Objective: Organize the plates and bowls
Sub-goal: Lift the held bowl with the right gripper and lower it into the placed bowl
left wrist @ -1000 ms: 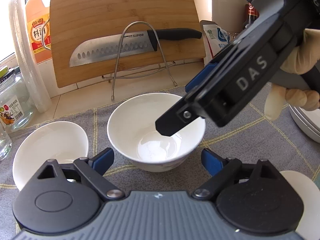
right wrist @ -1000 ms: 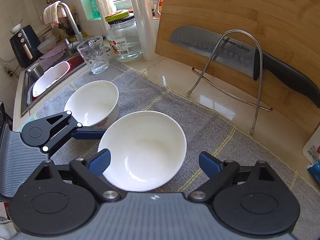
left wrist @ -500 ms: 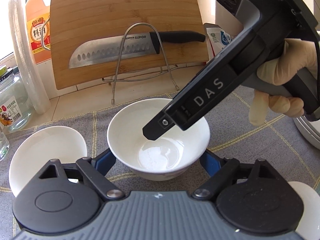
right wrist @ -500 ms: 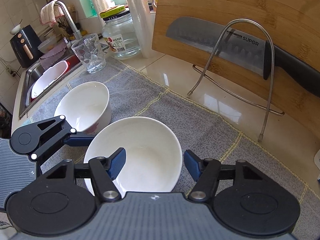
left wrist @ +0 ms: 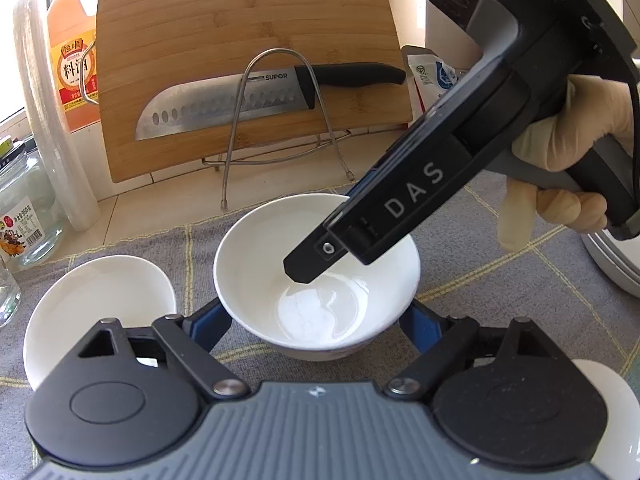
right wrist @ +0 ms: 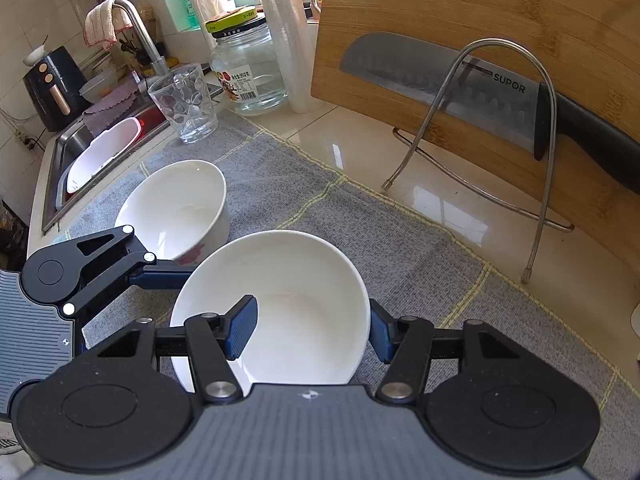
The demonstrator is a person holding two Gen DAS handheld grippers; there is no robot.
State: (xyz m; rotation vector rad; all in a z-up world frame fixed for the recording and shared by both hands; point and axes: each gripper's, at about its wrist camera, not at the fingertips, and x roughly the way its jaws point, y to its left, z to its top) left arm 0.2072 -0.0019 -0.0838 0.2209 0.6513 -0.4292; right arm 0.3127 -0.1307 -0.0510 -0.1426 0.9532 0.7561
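Note:
A white bowl (left wrist: 316, 276) stands on the grey cloth, and both grippers are on it. My left gripper (left wrist: 316, 328) is shut on it, with its blue pads against the outer wall low on either side. My right gripper (right wrist: 312, 330) is shut on the same bowl (right wrist: 280, 280): one blue pad (right wrist: 240, 328) lies inside and the other sits outside its right wall. In the left wrist view the right gripper (left wrist: 308, 268) comes down from the right, held by a gloved hand (left wrist: 560, 168). A second white bowl (right wrist: 180, 208) stands just to the left, and one left finger (right wrist: 160, 274) runs between the two bowls.
A bamboo cutting board (left wrist: 248, 60) and a knife (left wrist: 240, 100) lean on a wire rack (right wrist: 540, 184) at the back. A tumbler (right wrist: 184, 104), a jar (right wrist: 248, 72) and the sink (right wrist: 56, 168) lie to the left. Stacked plates (left wrist: 612, 264) sit right, and another white dish (left wrist: 608, 400) sits near right.
The right gripper dropped into the bowl and its jaws closed over the right wall. The left jaws closed in against the bowl's sides. The bowl has stayed on the cloth.

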